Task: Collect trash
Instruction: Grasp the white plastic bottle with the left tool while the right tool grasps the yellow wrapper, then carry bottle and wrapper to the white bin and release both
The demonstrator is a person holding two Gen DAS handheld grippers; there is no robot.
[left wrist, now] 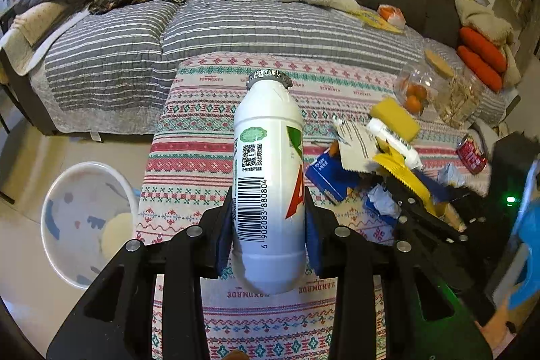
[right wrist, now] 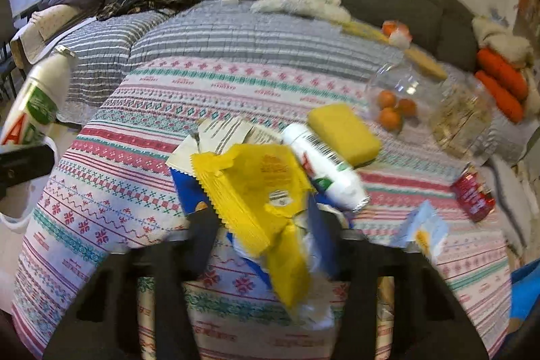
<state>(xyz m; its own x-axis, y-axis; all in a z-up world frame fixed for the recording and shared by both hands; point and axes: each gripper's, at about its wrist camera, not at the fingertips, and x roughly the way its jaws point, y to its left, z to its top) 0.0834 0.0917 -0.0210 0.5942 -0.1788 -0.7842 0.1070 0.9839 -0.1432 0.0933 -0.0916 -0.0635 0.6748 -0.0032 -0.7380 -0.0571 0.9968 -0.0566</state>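
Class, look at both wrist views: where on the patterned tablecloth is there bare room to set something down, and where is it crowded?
Free: the tablecloth left of the blue box to the table's left edge, and the far strip toward the striped sofa cover. Crowded: the right half, with yellow wrapper, lying bottle, sponge, red can and orange tub.

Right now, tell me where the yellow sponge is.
The yellow sponge lies on the patterned tablecloth, right of centre in the right wrist view, touching the lying white bottle, with the oranges just beyond it.
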